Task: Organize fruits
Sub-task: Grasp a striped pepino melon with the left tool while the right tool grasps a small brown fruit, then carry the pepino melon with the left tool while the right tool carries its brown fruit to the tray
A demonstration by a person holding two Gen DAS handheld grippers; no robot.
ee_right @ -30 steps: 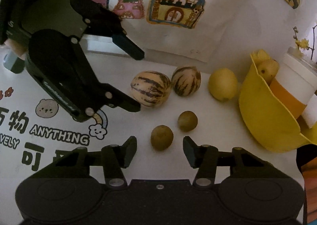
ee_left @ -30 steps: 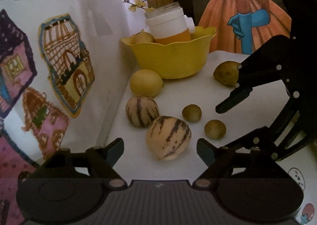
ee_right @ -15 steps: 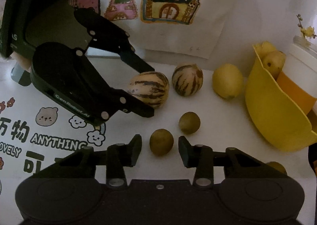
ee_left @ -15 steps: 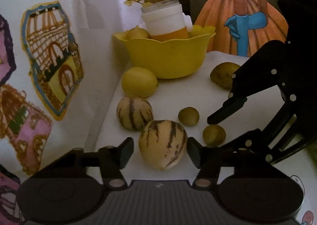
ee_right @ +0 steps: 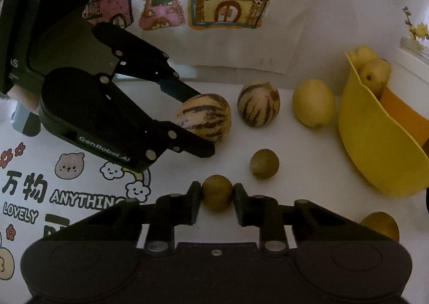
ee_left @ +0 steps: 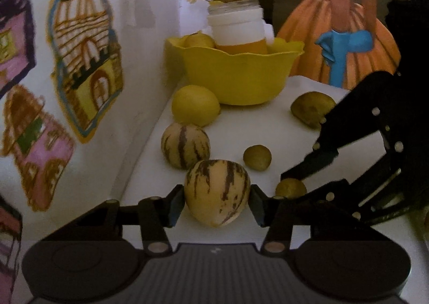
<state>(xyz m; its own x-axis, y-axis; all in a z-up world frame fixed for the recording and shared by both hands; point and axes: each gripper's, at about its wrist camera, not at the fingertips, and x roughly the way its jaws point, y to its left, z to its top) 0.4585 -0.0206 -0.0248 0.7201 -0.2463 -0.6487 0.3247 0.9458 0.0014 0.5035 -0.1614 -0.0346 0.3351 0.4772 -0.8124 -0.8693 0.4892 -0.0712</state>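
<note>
Left tongs [ee_left: 217,201] are gripping the near striped melon [ee_left: 217,191]; right tongs [ee_right: 217,198] are clamping a small brown fruit [ee_right: 217,192], both resting on the white surface [ee_right: 295,159].

Beside the smooth, faintly glossy yellow plastic bowl [ee_left: 236,76], the striped melon [ee_left: 217,191] has a matt, waxy skin, the small brown fruit [ee_right: 217,192] near it looks dull and slightly rough, and both grippers' fingers [ee_right: 191,203] are matt black plastic.
</note>
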